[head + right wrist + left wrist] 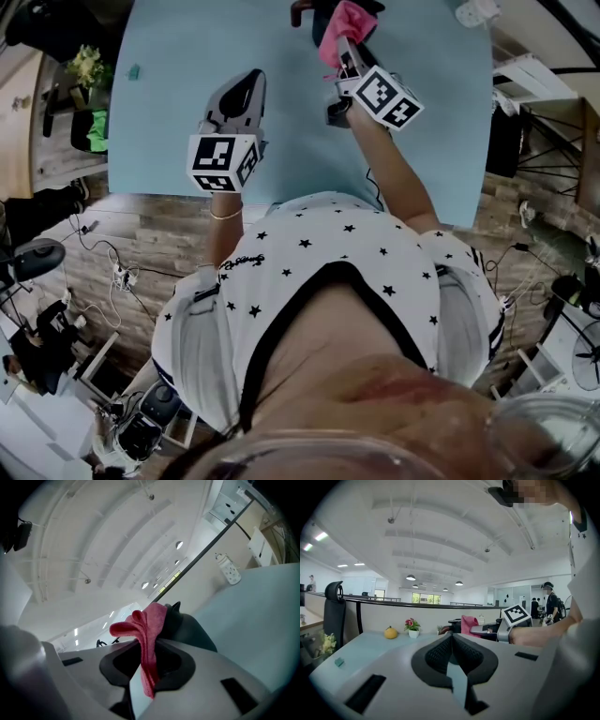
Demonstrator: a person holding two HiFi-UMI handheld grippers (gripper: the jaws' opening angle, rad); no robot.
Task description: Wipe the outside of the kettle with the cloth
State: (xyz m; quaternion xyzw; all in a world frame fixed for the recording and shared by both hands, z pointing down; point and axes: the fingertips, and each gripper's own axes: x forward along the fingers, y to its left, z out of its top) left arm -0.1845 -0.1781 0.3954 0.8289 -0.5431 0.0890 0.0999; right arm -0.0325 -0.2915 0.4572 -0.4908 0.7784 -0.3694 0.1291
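A pink cloth (pixel 339 30) (pixel 146 637) hangs bunched from my right gripper (pixel 345 52) (pixel 149 654), which is shut on it. The cloth rests against a dark kettle (pixel 370 11) (pixel 190 627) at the far edge of the light blue table (pixel 187 47); most of the kettle is hidden behind the cloth. My left gripper (pixel 246 86) (pixel 451 641) hovers over the table to the left of the kettle, shut with nothing between its pads. The left gripper view shows the kettle (pixel 452 624), the cloth (pixel 468 623) and the right gripper's marker cube (pixel 515 616) from the side.
A white power strip (pixel 473 11) (pixel 228 571) lies at the table's far right corner. A small teal object (pixel 134 71) (pixel 339 662) sits near the left edge. An orange fruit (pixel 390 632) and a small flower pot (pixel 412 627) stand along the far side.
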